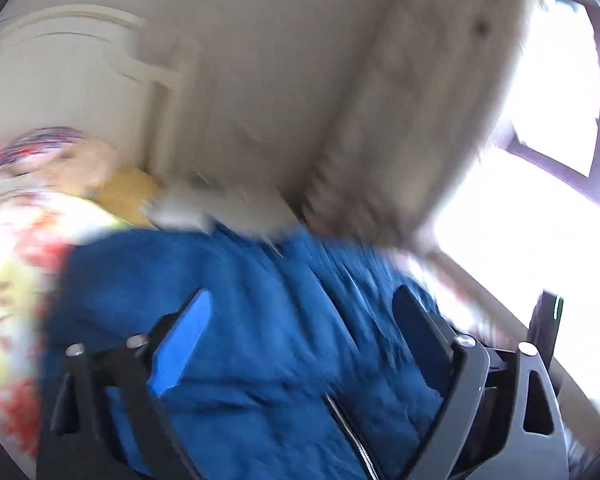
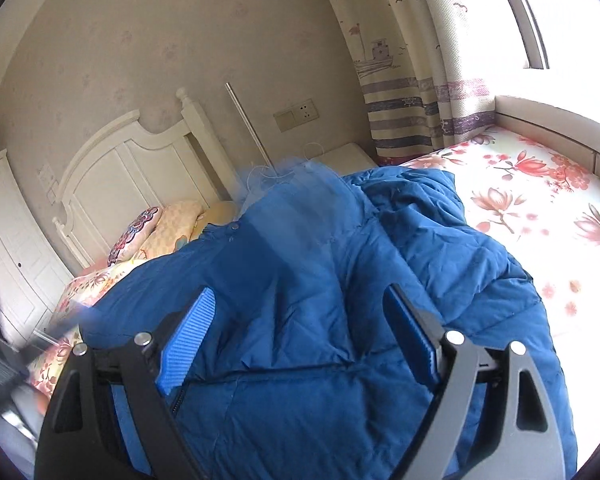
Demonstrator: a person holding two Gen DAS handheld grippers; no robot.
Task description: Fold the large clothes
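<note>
My left tongs (image 1: pixel 300 316) stand wide apart over the blue quilted jacket (image 2: pixel 340 280), nothing between their pads, though that view is badly blurred. My right tongs (image 2: pixel 300 320) gape just as wide above the same jacket, which lies rumpled on the flowered bed sheet (image 2: pixel 540 208) near the white headboard (image 2: pixel 132 168).

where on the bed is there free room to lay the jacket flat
Bare floral sheet lies between the blue quilted jacket and the padded window ledge. The headboard end is crowded with patterned pillows. Both tools stand open over the jacket.
</note>
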